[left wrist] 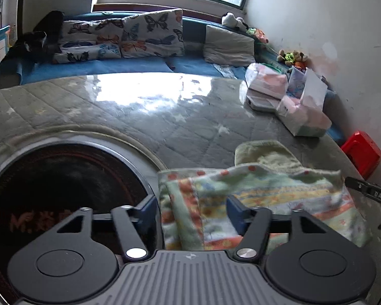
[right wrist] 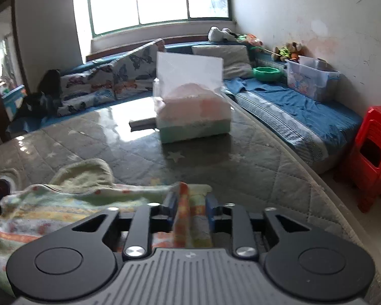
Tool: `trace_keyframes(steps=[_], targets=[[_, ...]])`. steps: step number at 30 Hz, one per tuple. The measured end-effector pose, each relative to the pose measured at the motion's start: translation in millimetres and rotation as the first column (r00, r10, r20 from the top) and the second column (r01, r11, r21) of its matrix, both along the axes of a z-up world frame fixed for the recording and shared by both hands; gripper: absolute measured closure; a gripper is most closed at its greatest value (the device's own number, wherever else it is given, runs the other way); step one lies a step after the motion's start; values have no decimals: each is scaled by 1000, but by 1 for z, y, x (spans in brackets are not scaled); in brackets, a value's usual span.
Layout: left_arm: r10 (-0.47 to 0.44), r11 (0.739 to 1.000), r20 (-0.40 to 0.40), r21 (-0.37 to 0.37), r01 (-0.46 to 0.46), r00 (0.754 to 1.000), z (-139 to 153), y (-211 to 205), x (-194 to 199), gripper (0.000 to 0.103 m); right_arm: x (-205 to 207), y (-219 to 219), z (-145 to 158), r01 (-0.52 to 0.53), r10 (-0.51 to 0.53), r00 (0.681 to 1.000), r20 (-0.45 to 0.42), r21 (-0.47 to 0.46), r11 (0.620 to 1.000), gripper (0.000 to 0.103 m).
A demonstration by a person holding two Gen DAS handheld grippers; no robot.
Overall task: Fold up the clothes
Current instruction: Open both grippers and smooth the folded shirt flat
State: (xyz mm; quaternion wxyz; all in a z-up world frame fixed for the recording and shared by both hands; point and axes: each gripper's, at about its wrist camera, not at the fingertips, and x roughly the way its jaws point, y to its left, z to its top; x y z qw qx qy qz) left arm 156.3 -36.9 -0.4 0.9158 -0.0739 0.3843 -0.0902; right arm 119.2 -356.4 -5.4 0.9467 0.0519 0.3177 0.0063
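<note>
A pastel patterned garment with orange, yellow and green bands and a pale green fleecy inside lies bunched on the quilted table. In the left wrist view my left gripper is open, its blue fingers wide apart, and the garment's left edge lies between them. In the right wrist view my right gripper is shut on a raised fold with an orange trim at the garment's right end. A black part of the right gripper shows at the garment's far right in the left wrist view.
A round black cooktop is set into the table left of the garment. Plastic-wrapped packages sit further back. A red stool stands off the right edge. A blue bench holds cushions, a green bowl and a clear box.
</note>
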Motion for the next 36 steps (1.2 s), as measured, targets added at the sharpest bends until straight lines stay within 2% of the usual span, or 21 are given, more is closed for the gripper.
trace_keyframes(steps=[3,5,8,15,23,29,33,36], targets=[[-10,1000,26,13,10,1000,5,-6,2,10,0,11,3,-52,52,999,6,24,998,60],[-28,1000,34,15,28,999,6,-12,4,5,3,20,2,-85,85,996,3,41,996,50],[-57,998,44,16,56,997,8,-21,6,3,9,30,-3,-109,109,994,-6,45,993,47],[-90,994,43,60,88,995,-1,-43,25,2,21,31,-15,-92,94,995,-43,40,995,38],[-44,994,-22,97,46,999,-28,-45,51,2,27,33,-20,-97,97,994,-54,7,995,23],[-36,995,-6,95,36,999,-23,-36,42,1,20,38,-12,-122,121,991,-52,-16,992,16],[-37,995,9,93,36,999,-16,-30,28,0,1,51,-2,-188,187,982,-34,-25,982,2],[-53,992,26,112,50,998,-12,-30,12,0,-14,63,-1,-233,231,972,-37,-47,971,0]])
